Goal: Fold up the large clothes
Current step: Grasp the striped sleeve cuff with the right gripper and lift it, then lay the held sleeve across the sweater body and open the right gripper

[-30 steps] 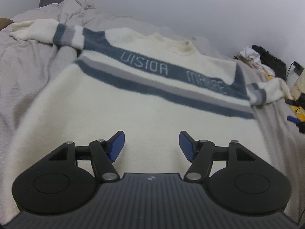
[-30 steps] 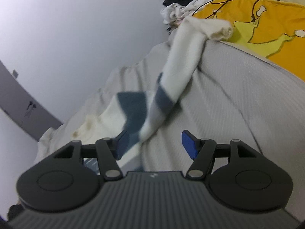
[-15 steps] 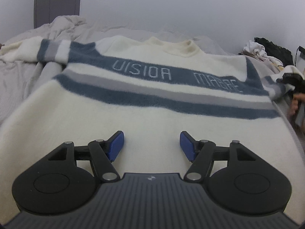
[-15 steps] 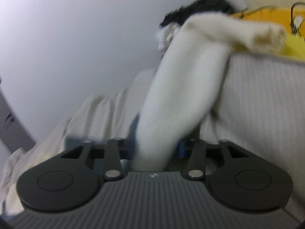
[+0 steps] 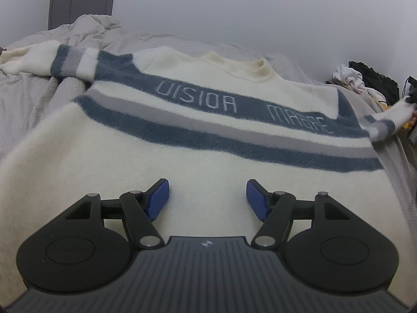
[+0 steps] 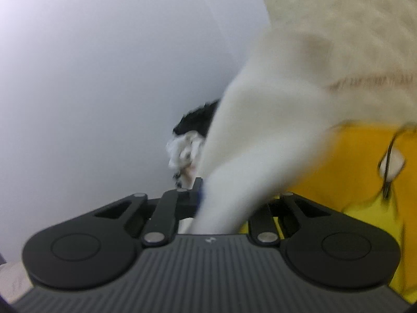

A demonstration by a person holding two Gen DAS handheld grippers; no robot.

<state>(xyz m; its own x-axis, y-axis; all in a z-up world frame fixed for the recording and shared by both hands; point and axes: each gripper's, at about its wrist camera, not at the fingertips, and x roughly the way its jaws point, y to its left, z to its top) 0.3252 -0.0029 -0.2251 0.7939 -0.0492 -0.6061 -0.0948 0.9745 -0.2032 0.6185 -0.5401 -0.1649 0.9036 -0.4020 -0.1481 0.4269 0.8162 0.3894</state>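
Note:
A cream sweater with blue and grey stripes and lettering lies flat, front up, on a grey bed. My left gripper is open and empty just above its lower body. The sweater's left sleeve lies out to the far left. My right gripper is shut on the right sleeve, which fills the right wrist view, blurred. That sleeve shows lifted at the right edge in the left wrist view.
The grey bedcover is rumpled at the far left, below a grey door. A pile of white and black clothes sits at the far right. A yellow cloth lies behind the held sleeve.
My right gripper closed on the right sleeve and lifted it; the sleeve now fills that view. My left gripper stayed open over the sweater body, shifting only slightly.

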